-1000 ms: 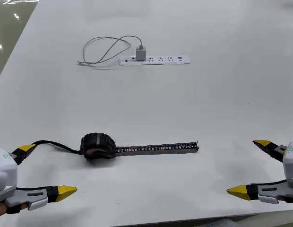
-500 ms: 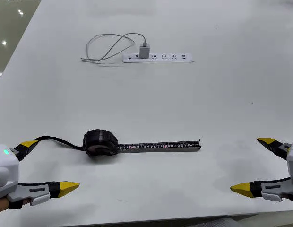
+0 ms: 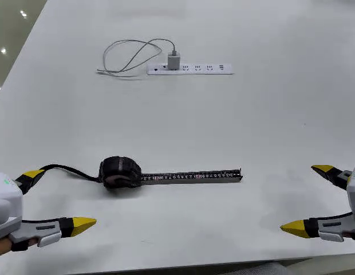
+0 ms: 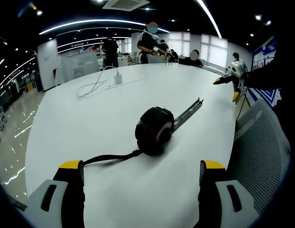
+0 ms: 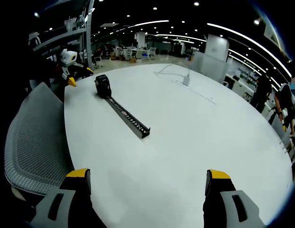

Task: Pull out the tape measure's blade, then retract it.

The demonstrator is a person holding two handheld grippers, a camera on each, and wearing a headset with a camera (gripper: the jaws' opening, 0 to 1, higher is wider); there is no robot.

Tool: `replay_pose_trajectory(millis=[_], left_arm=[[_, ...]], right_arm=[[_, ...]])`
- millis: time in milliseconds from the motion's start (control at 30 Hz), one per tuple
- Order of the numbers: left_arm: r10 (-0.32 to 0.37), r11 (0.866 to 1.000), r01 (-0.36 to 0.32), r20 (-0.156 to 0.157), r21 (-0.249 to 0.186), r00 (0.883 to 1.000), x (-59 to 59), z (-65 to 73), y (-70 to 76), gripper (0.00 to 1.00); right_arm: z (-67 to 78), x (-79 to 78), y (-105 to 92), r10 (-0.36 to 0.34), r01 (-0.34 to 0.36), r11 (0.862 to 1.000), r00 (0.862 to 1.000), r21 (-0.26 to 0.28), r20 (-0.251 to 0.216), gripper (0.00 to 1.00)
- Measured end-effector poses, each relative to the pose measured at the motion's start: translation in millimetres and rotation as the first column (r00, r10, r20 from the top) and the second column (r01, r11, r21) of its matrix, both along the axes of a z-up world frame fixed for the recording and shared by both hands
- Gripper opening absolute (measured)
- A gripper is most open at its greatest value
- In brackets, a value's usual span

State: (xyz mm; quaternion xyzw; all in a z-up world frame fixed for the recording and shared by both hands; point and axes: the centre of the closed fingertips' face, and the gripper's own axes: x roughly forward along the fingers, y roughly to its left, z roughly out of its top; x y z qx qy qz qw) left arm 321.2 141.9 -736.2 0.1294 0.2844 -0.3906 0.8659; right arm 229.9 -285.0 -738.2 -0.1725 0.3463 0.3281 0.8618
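A black tape measure [image 3: 119,172] lies on the white table [image 3: 223,126], its dark blade [image 3: 192,176] pulled out to the right and lying flat. A black wrist strap [image 3: 66,170] trails left from the case. My left gripper [image 3: 60,197] is open at the near left, a short way from the strap's end, holding nothing. At the near right my right gripper [image 3: 309,197] is open, well apart from the blade's tip [image 3: 239,175]. The left gripper view looks at the case [image 4: 154,129] and blade [image 4: 188,110]. In the right gripper view the blade [image 5: 127,116] runs back to the case [image 5: 103,85].
A white power strip [image 3: 189,69] with a plugged charger [image 3: 174,60] and looped cable [image 3: 129,54] lies at the far side. A mesh chair back [image 5: 31,142] stands by the near edge. People stand beyond the table's far end [image 4: 150,38].
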Motion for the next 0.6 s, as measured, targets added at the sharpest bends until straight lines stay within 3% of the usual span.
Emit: replay_pose_trajectory(millis=[67,133,333,467,600], left_arm=[[-0.007,1.000,0.007,0.008,-0.022,1.000,1.3,6.8,-7.7,0.99],[-0.011,1.000,0.011,0.018,-0.003,1.000,4.4,8.3,-11.6,0.99],[-0.004,0.999,0.004,0.001,-0.034,1.000,8.6,15.2,-19.5,0.99],[-0.003,0.999,0.003,-0.001,-0.035,1.000,11.3,17.6,-21.6,0.99],[-0.031,0.999,0.031,0.013,-0.035,0.999,9.3,20.7,-29.2,0.99]], right_arm=[[2.4,1.8,-0.2,0.020,-0.020,1.000,1.000,-0.011,0.008,0.99],[4.5,4.3,-1.2,0.025,-0.025,0.999,1.000,-0.020,0.004,0.99],[11.2,11.2,-3.2,0.060,-0.060,0.997,0.998,-0.047,-0.010,0.99],[11.5,10.6,-0.9,0.117,-0.120,0.991,0.992,-0.058,-0.055,0.99],[12.9,13.6,1.3,0.160,-0.166,0.982,0.985,-0.089,-0.067,0.99]])
